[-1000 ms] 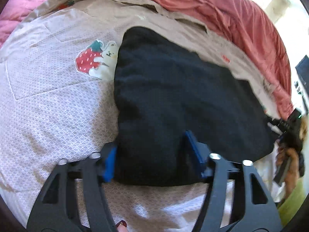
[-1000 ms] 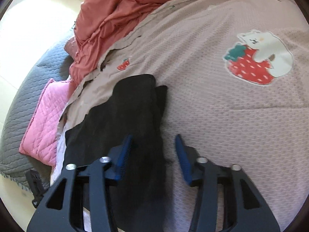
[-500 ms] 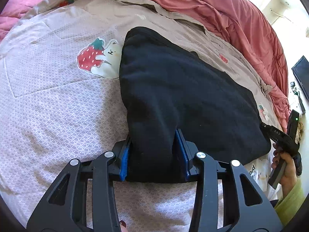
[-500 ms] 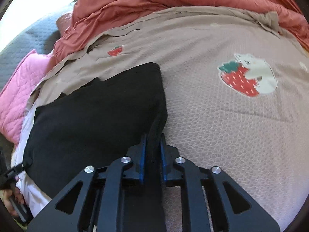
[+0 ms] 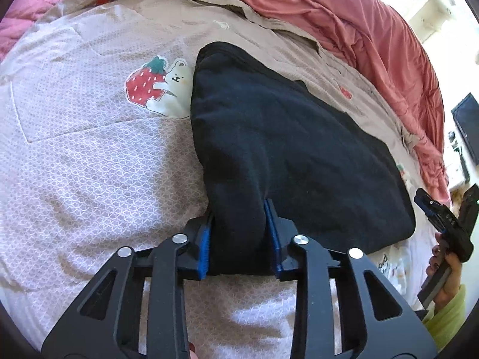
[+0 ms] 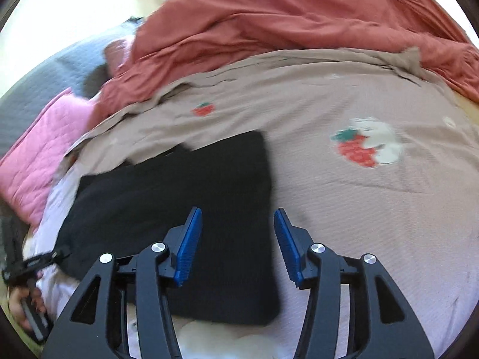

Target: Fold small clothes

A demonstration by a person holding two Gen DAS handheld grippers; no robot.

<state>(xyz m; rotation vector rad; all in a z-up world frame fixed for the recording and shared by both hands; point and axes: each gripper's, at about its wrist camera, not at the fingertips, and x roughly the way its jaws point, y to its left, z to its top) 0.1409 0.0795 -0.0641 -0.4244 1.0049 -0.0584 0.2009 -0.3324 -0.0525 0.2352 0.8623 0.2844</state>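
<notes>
A black folded garment (image 5: 287, 149) lies on a pinkish-beige bedspread with a strawberry-and-bear print (image 5: 158, 89). My left gripper (image 5: 239, 233) is shut on the garment's near corner, with a thick fold bunched between the blue pads. My right gripper (image 6: 236, 239) is open and empty, hovering just above the garment's right part (image 6: 179, 203). The right gripper also shows at the right edge of the left wrist view (image 5: 446, 224). The left gripper shows at the lower left of the right wrist view (image 6: 33, 266).
A rumpled red-orange duvet (image 6: 284, 21) is heaped along the far side of the bed. A pink quilted pillow (image 6: 39, 149) and a grey quilted cover (image 6: 60, 68) lie at the far left. A dark screen (image 5: 467, 122) stands beyond the bed.
My right gripper let go of the garment's edge, opened and drew back above it. My left gripper closed tighter on the near corner.
</notes>
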